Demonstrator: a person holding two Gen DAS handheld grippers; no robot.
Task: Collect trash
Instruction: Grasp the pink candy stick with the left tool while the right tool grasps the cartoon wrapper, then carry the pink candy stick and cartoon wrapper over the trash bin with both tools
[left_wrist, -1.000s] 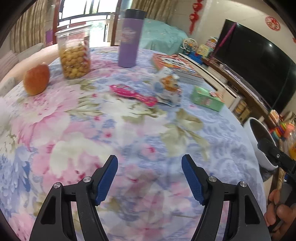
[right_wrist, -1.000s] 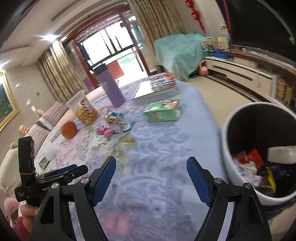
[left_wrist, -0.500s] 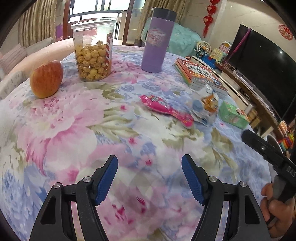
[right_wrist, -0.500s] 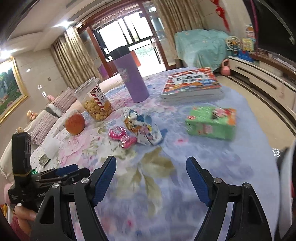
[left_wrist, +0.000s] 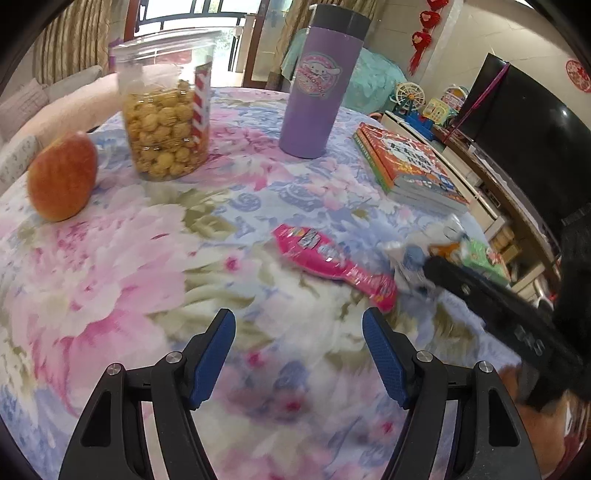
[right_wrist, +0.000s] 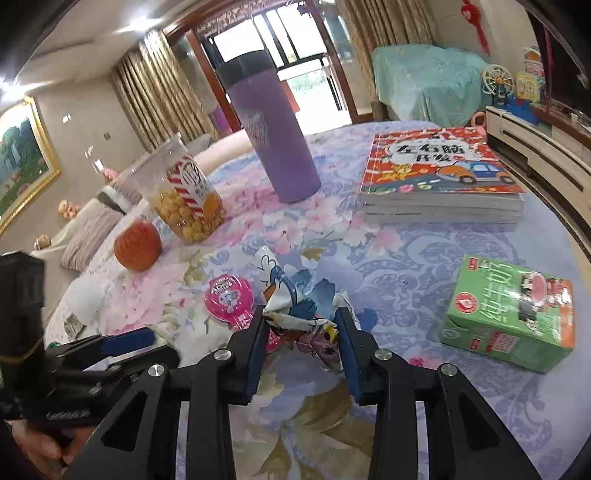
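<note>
A crumpled blue-and-white snack wrapper (right_wrist: 295, 302) lies on the floral tablecloth (right_wrist: 406, 258), and my right gripper (right_wrist: 303, 343) has its jaws closed in around it, pads touching its sides. A flat pink wrapper (right_wrist: 231, 301) lies just left of it. In the left wrist view the pink wrapper (left_wrist: 328, 260) lies just ahead and right of my left gripper (left_wrist: 297, 350), which is open and empty above the cloth. The crumpled wrapper (left_wrist: 413, 258) shows there too, with the right gripper's arm (left_wrist: 498, 302) over it.
A green carton (right_wrist: 509, 310) lies at the right. A stack of books (right_wrist: 439, 177), a purple tumbler (right_wrist: 273, 136), a snack jar (right_wrist: 184, 195) and an apple (right_wrist: 136, 245) stand farther back. The table edge curves at the far right.
Both grippers moved forward over the table, away from the bin. My right gripper's jaws narrowed from wide open to closing around the crumpled wrapper. The left gripper stayed open.
</note>
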